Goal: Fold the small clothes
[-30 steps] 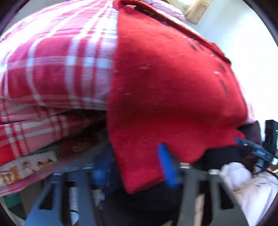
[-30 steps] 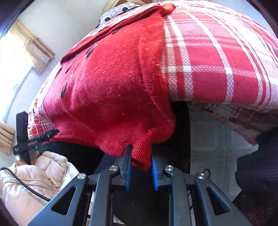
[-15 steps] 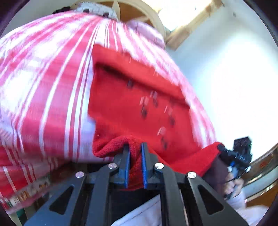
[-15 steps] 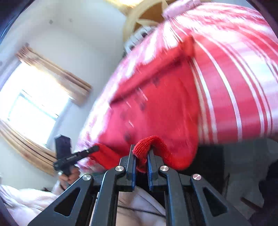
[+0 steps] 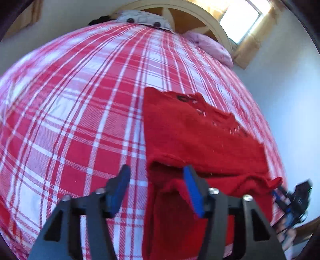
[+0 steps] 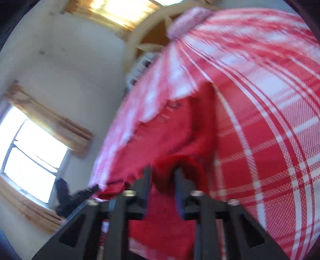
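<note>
A small red knit sweater (image 5: 192, 136) lies on a bed with a red and white plaid cover (image 5: 80, 104). Its near edge is folded over onto the rest. My left gripper (image 5: 157, 183) is open, its jaws wide apart over the sweater's near left corner, holding nothing. In the right wrist view, which is blurred, my right gripper (image 6: 162, 173) has a bunch of the sweater (image 6: 176, 140) between its jaws, partly parted. The right gripper also shows at the left wrist view's right edge (image 5: 280, 192), at the sweater's near right corner.
A wooden headboard (image 5: 200, 18) and a pink pillow (image 5: 210, 46) are at the far end of the bed. A patterned pillow (image 5: 144, 20) lies beside it. Walls and curtained windows (image 6: 34, 152) stand around the bed.
Both grippers carried the sweater's hanging hem up and forward over the bed, folding it onto the rest. My left gripper has opened and let go. The right jaws have widened slightly.
</note>
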`<state>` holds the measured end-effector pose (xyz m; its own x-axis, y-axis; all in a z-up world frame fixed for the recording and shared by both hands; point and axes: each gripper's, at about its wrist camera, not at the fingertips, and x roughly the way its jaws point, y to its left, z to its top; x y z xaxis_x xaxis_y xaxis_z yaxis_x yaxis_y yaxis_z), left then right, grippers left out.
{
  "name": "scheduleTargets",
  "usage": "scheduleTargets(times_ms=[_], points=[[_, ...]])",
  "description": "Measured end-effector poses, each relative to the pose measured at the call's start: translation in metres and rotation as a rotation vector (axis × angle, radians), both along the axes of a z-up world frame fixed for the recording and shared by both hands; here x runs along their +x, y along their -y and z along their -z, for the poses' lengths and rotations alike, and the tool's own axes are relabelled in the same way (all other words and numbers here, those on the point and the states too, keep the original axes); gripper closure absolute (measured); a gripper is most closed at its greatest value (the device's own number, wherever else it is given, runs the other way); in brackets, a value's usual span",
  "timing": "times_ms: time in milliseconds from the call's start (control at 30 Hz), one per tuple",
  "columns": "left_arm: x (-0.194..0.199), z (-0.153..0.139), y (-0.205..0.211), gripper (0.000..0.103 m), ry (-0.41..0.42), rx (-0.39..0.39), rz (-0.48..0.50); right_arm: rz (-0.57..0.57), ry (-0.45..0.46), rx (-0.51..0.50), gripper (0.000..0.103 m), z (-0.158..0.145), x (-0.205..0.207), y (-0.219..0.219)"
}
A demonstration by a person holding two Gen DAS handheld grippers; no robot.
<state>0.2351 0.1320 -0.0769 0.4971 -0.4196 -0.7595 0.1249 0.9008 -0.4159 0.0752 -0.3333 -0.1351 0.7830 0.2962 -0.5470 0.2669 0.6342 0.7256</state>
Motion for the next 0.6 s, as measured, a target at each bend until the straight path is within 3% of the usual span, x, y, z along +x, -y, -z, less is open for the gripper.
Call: scheduleTargets(times_ms=[33, 100, 133, 233, 333, 400, 500, 600], points=[[-0.005, 0.001, -0.012, 0.043, 0.019, -0.068, -0.007, -0.005, 0.027, 0.023, 0.057, 0.002, -0.005, 0.002], [-0.013, 0.001, -0.021, 0.043, 0.062, -0.099, -0.005, 0.012, 0.076, -0.021, 0.056, -0.006, -0.021, 0.002], [-0.019, -0.001, -0.022, 0.043, 0.099, -0.081, 0.011, 0.025, 0.091, -0.074, 0.056, -0.013, -0.028, 0.0], [-0.036, -0.002, -0.015, 0.043, 0.224, 0.058, 0.088, 0.052, 0.104, -0.379, 0.056, -0.036, -0.049, -0.025], [-0.035, 0.004, 0.002, 0.037, 0.257, 0.172, 0.195, -0.067, -0.009, -0.615, 0.054, -0.036, -0.029, -0.055], [-0.035, 0.005, 0.01, 0.036, 0.286, 0.212, 0.249, -0.099, -0.054, -0.659, 0.054, -0.031, -0.015, -0.063], [-0.031, 0.002, 0.011, 0.024, 0.301, 0.218, 0.292, -0.102, -0.056, -0.644, 0.054, -0.028, -0.003, -0.058], [-0.03, 0.004, 0.013, 0.022, 0.31, 0.309, 0.346, -0.109, -0.088, -0.635, 0.045, -0.023, 0.01, -0.053]])
